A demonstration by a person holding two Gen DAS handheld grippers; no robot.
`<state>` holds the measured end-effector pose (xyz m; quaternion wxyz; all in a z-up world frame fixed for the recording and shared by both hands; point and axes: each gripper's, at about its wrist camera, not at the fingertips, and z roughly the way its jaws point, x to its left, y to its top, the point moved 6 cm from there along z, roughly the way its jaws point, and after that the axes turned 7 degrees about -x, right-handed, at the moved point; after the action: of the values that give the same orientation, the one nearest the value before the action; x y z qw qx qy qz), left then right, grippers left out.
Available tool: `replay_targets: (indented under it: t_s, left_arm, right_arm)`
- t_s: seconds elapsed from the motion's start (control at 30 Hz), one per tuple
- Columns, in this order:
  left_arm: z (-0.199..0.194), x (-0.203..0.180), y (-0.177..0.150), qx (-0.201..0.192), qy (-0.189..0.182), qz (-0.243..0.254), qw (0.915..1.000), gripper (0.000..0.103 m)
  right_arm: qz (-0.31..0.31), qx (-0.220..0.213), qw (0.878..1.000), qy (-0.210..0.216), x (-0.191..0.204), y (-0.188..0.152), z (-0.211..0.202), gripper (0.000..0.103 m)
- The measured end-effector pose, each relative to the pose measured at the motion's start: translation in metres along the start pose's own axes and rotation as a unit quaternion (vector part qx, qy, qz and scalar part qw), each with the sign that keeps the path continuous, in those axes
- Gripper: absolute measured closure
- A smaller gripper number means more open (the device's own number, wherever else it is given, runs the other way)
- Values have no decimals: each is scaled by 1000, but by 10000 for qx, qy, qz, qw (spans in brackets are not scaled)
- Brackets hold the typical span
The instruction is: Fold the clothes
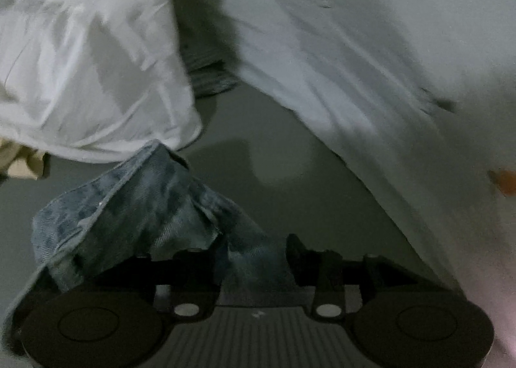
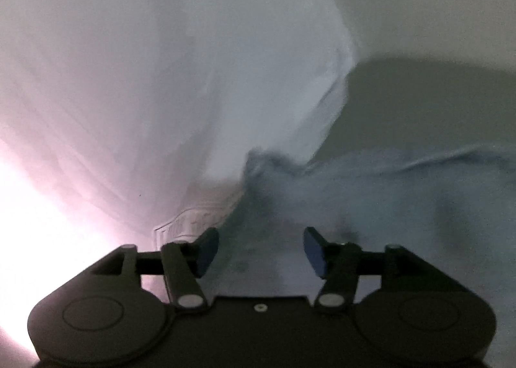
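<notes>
A blue washed denim garment [image 1: 129,206] lies crumpled on the grey surface [image 1: 290,158]. One fold of it runs back between the fingers of my left gripper [image 1: 258,250], whose jaws stand apart without pressing on the cloth. In the right wrist view the denim garment [image 2: 387,190] is blurred, just ahead of my right gripper [image 2: 260,252]. That gripper is open, and its blue pads [image 2: 314,252] are bare. A large white shirt [image 1: 354,45] with an orange mark [image 1: 504,182] is spread at the right. This white shirt [image 2: 129,77] fills the left of the right wrist view.
A second white garment [image 1: 80,61] is heaped at the upper left. A beige cloth [image 1: 22,161] lies at the left edge. A grey striped cloth [image 1: 206,71] sits between the two white pieces. Bare grey surface [image 2: 419,94] shows right of the shirt.
</notes>
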<state>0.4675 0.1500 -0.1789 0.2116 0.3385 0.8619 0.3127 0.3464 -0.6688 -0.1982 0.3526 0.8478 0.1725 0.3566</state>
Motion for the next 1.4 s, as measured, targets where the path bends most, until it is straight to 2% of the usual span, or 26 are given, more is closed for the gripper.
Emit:
replay_targets:
  t_s: [0.1,0.17,0.23,0.3,0.37,0.47,0.5,0.7,0.8,0.87,0.93,1.03,1.2,1.27,1.33,1.4]
  left_arm:
    - [-23,-19,-21,127,-376,640,9972,49]
    - [-34,-34,-46,317,-685,1162,9904,43]
    - [-40,-48,-71,562,-868,1582,9820,43]
    - [-42,-62,-98,790,-1006,1995,9715,41]
    - [-43,-72,-121,881,-1011,2402,9614,32]
    - [-39,-89,-139,730,-778,3088,9451,26]
    - [-37,-93,-140,675,-703,3182,9430,25]
    - [-15,-97,-134,839,-522,2954,9502,6]
    - [-13,-95,-132,829,-484,2903,9521,2]
    - [-13,-93,-133,789,-492,2867,9535,0]
    - [-13,-91,-133,784,-532,2798,9554,0]
    - [-10,-92,-132,840,-545,2797,9549,0]
    - [-8,-95,-130,1054,-518,2851,9513,0]
    - [-8,-94,-130,1055,-529,2834,9517,0]
    - [-9,-93,-131,994,-550,2822,9526,0]
    - [-10,-92,-133,916,-575,2823,9532,0]
  right_arm:
    - [-402,-350,9977,-426,-33,15,-43,33]
    - [-489,-377,9957,-689,-61,16,-62,31]
    - [-278,-244,9961,-800,-85,17,-63,31]
    - [54,-135,9973,-726,-103,10,-61,31]
    - [364,-52,9973,-636,-117,3,-59,31]
    - [606,-89,9969,-497,-122,-1,-44,31]
    - [658,-114,9966,-478,-123,-2,-37,31]
    - [919,-297,9949,-285,-121,3,-1,31]
    - [1144,-246,9924,-387,-121,10,13,41]
    - [1478,-171,9878,-462,-128,12,11,57]
    - [1810,-119,9828,-338,-133,16,8,82]
    - [2067,-185,9782,59,-129,30,-17,90]
    - [1811,-525,9820,110,-107,57,-86,93]
    - [1492,-539,9870,-237,-113,50,-92,92]
    - [1308,-157,9885,-742,-130,35,-76,87]
    - [1258,360,9846,-1160,-151,17,-60,79]
